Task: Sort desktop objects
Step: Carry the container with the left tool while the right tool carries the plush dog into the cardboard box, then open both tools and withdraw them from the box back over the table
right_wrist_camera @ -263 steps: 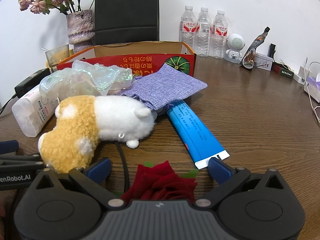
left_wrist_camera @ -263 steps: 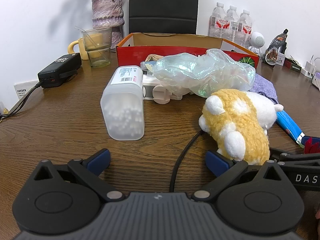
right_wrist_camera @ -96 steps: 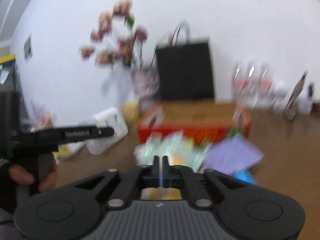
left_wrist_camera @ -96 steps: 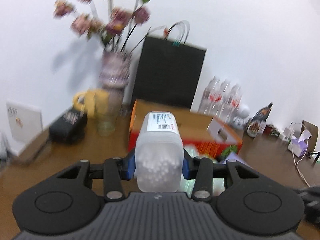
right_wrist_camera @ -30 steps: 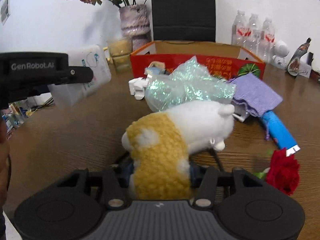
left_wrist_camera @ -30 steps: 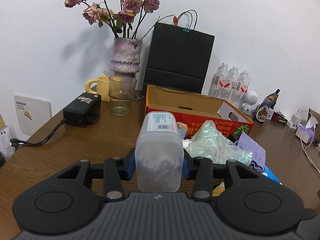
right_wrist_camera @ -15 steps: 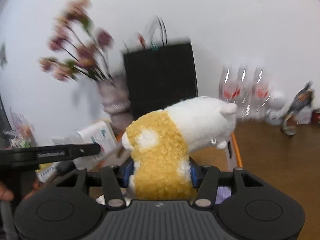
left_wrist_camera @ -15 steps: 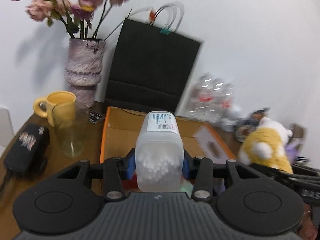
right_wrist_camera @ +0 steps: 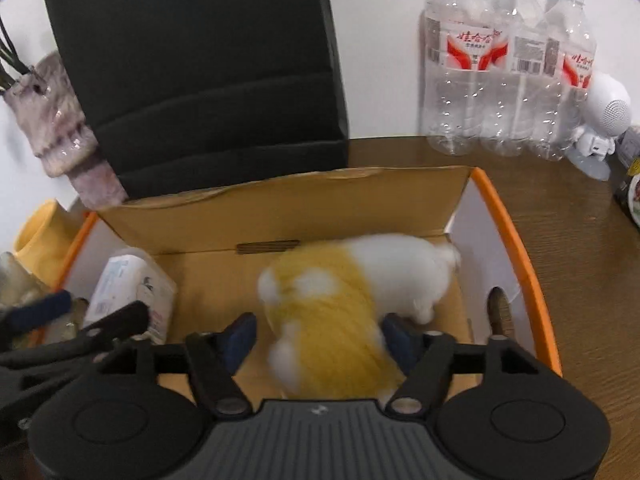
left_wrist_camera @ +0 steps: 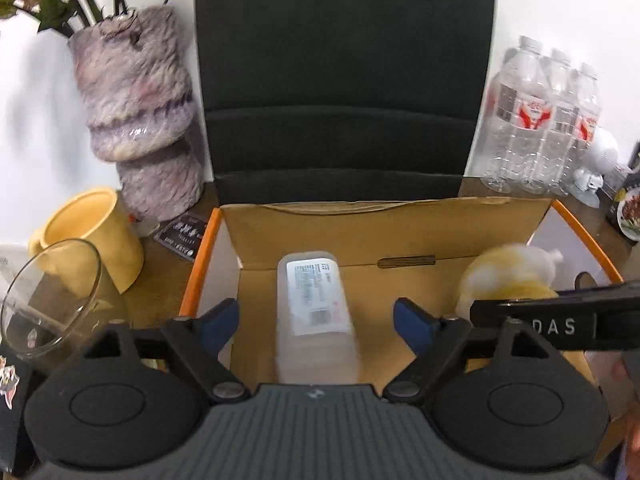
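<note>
An open cardboard box with an orange rim (left_wrist_camera: 400,220) lies under both grippers. My left gripper (left_wrist_camera: 316,322) hangs over its left half, jaws opening. The frosted plastic jar (left_wrist_camera: 314,308) sits blurred between its blue pads (left_wrist_camera: 220,318), touching neither. My right gripper (right_wrist_camera: 320,336) is over the box's (right_wrist_camera: 516,248) right half, jaws opening too. The yellow and white plush toy (right_wrist_camera: 340,300), blurred, has come free of its pads. The left wrist view shows the plush (left_wrist_camera: 512,276) behind a finger of the right gripper (left_wrist_camera: 560,320). The jar (right_wrist_camera: 128,292) appears at the left of the right wrist view.
A black paper bag (left_wrist_camera: 340,80) stands right behind the box. Left of the box are a purple vase (left_wrist_camera: 140,120), a yellow mug (left_wrist_camera: 92,236) and a glass (left_wrist_camera: 48,300). Three water bottles (right_wrist_camera: 508,60) and a small white figure (right_wrist_camera: 604,120) stand on the wooden table (right_wrist_camera: 580,240) at the right.
Both grippers have moved forward over the box and tipped down. Their jaws have spread, and the jar and the plush toy have left the pads and dropped into the box.
</note>
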